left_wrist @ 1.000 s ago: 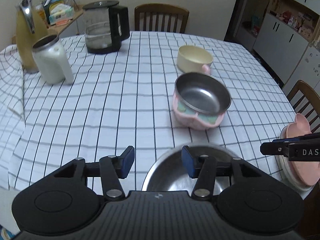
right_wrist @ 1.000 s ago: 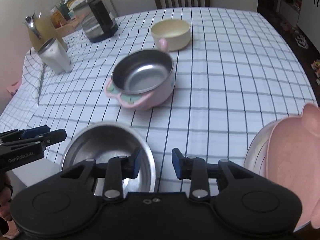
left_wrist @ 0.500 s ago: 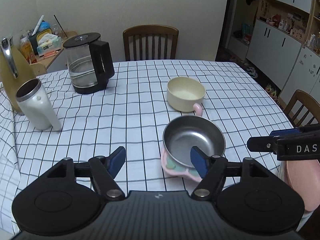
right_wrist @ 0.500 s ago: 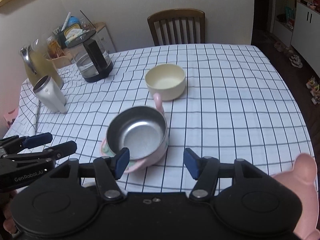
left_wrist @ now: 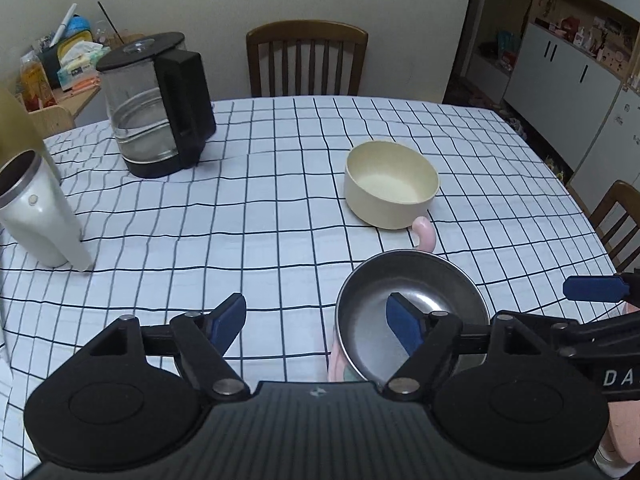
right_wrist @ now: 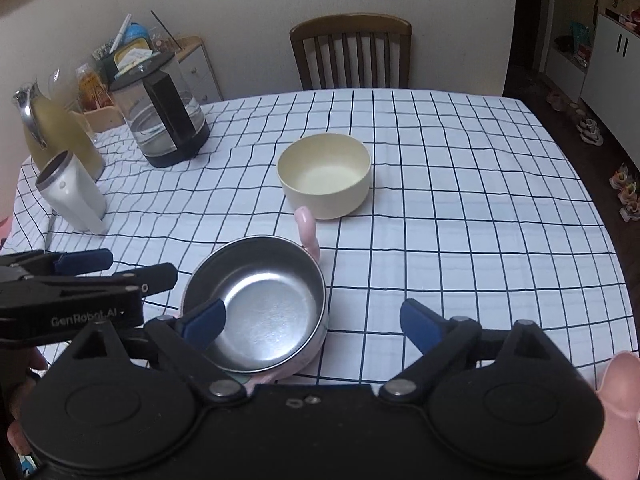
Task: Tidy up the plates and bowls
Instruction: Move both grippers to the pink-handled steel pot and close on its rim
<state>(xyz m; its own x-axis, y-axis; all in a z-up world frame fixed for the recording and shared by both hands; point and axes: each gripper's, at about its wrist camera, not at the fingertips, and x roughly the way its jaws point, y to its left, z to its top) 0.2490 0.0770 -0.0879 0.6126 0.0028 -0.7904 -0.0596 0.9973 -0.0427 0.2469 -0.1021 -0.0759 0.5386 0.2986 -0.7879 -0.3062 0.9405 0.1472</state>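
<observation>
Checked white cloth with dark grid lines covers the table (left_wrist: 280,216), and the dishes sit toward its near right part. A steel-lined pink bowl (left_wrist: 412,312) with pink ear-shaped handles stands nearest, its far handle almost touching the cream bowl (left_wrist: 392,188) just beyond it. The cream bowl is upright and empty, near the middle of the table.

The left gripper (left_wrist: 316,322) hangs above the near edge with its jaws opening and nothing between them. Its right blue pad overlaps the steel bowl in the picture, and whether it touches cannot be told; its left pad is over bare cloth. The right gripper (right_wrist: 312,322) also has its jaws opening, spread wide, with nothing pressed between them. In its own view the left pad lies over the steel bowl's near rim and the right pad over bare cloth well to the right. Each gripper shows at the edge of the other's view, side by side and apart.

At the near right corner, part of a pink dish (right_wrist: 620,400) with a rounded ear shows, mostly cut off by the frame.

On the far left stand a glass electric kettle (left_wrist: 156,108) with a black handle, a white tumbler (left_wrist: 36,212) nearer, and a yellow jug (right_wrist: 56,132) beside it. A wooden chair (left_wrist: 306,60) stands at the far side.
</observation>
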